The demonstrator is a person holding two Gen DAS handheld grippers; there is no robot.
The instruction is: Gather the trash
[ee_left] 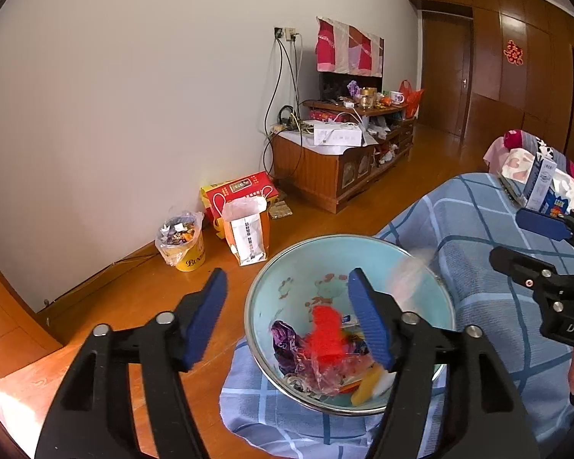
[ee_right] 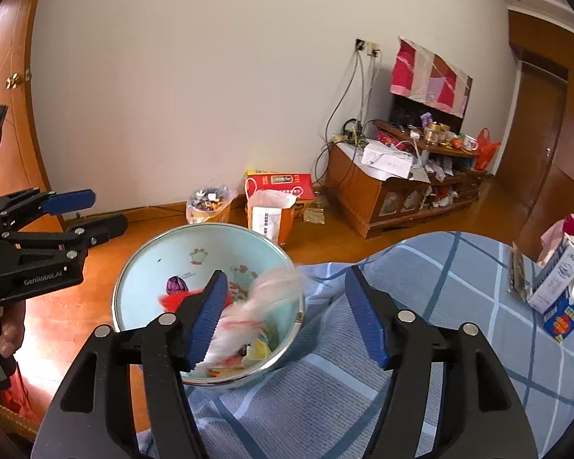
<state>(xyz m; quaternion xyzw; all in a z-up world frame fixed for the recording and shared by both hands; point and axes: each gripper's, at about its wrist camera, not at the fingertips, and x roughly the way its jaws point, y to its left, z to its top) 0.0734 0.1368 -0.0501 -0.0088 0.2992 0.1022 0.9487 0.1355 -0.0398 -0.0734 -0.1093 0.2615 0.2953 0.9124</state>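
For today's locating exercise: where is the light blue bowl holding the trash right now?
The light blue bowl sits at the edge of the blue checked cloth, low centre in both wrist views, between the open left gripper and right gripper.

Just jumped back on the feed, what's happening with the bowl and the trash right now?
A person holds both grippers over a table with a blue checked cloth. The light blue bowl sits near its edge and already holds wrappers. A blurred whitish piece of trash appears to be dropping into it. The right gripper and the left gripper are both open and hold nothing. A milk carton stands further along the table.
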